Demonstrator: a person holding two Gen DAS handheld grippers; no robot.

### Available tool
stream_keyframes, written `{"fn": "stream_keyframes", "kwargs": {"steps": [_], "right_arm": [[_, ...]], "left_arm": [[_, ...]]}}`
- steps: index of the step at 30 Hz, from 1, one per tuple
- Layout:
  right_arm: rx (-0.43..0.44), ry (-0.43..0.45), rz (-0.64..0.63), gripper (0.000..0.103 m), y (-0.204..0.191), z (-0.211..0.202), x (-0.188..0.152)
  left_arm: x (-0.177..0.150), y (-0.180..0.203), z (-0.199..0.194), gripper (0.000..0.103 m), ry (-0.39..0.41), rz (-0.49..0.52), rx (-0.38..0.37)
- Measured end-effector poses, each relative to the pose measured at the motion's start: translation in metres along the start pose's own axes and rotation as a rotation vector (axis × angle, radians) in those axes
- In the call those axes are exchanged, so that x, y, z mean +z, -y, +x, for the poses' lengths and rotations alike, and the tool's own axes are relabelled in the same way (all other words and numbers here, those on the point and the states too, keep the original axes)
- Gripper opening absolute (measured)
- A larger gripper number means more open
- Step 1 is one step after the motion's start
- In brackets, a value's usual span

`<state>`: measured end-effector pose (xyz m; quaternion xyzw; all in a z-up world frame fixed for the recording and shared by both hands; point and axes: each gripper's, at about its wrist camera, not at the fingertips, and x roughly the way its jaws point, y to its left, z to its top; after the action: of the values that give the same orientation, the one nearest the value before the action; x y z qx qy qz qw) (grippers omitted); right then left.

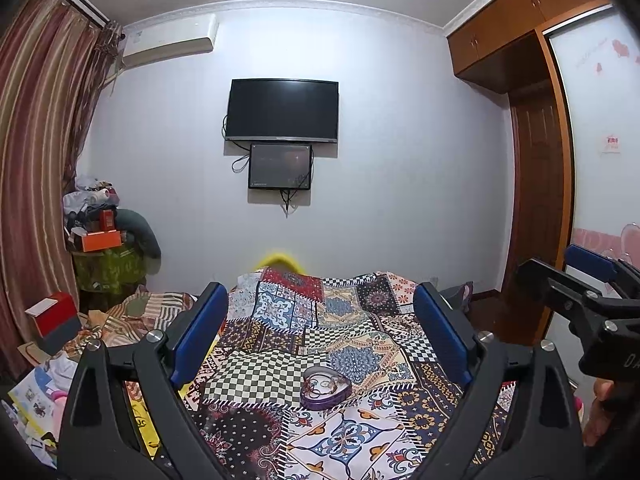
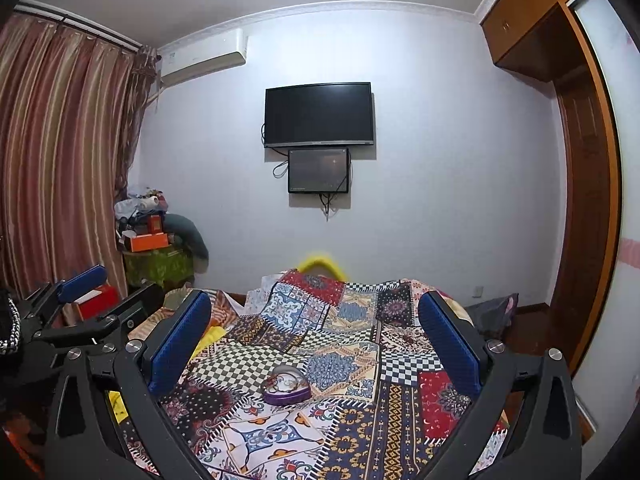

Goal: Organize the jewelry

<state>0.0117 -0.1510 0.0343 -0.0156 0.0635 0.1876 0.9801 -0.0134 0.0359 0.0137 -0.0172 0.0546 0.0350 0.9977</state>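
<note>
In our left wrist view the right gripper (image 1: 576, 280) shows at the edge. Both it and our left gripper (image 1: 320, 332) stand spread wide, holding nothing. The purple heart-shaped jewelry box (image 1: 326, 387) lies on the patchwork bedspread (image 1: 352, 320) ahead, between the fingers but beyond them, untouched; we cannot tell which way it points.

Both wrist views over the bed (image 1: 344, 332)

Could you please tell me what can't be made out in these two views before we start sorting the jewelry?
- Pieces inside the purple heart-shaped tin: too small in both views to tell apart or count.
- Patchwork bedspread: near corners hidden by the left gripper in its own view.
- Yellow object behind the bed: blurred, mostly hidden.
</note>
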Motion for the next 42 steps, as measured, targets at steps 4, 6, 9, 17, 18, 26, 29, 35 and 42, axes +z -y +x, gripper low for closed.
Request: {"fn": "stream_keyframes", "kwargs": {"steps": [4,6,9,17,18,26,29,35,42], "right_arm": [[0.0,-0.009,0.01,0.103,0.0026,-0.0014,0.0014],[-0.002,-0.011,0.013,0.103,0.0037,-0.0014,0.002],[-0.002,-0.012,0.016,0.103,0.005,-0.0026,0.0027],[0.004,-0.016,0.026,0.103,0.0065,-0.005,0.0041],[0.005,-0.017,0.027,0.103,0.0067,-0.0044,0.0038],[0.015,-0.027,0.035,0.103,0.0081,-0.0039,0.0039],[0.017,-0.028,0.033,0.103,0.0068,-0.0033,0.0046],[0.015,-0.022,0.032,0.103,0.0056,-0.0039,0.0051],[0.013,-0.029,0.034,0.103,0.0056,-0.0017,0.0048]], "left_arm": [[-0.0004,0.0015,0.0013,0.094,-0.005,0.002,0.0],[0.0,0.0005,0.0018,0.094,-0.006,0.001,-0.003],[0.0004,0.0,0.0023,0.094,-0.009,-0.001,-0.008],[0.0008,-0.0009,0.003,0.095,-0.012,-0.001,-0.011],[0.0007,-0.0012,0.0032,0.095,-0.012,-0.002,-0.011],[-0.0022,-0.0024,0.0038,0.095,-0.023,-0.006,-0.024],[-0.0035,-0.0025,0.0037,0.095,-0.023,-0.011,-0.029],[-0.0043,-0.002,0.0038,0.095,-0.026,-0.011,-0.034],[-0.0047,-0.0033,0.0033,0.095,-0.027,-0.013,-0.038]]}}
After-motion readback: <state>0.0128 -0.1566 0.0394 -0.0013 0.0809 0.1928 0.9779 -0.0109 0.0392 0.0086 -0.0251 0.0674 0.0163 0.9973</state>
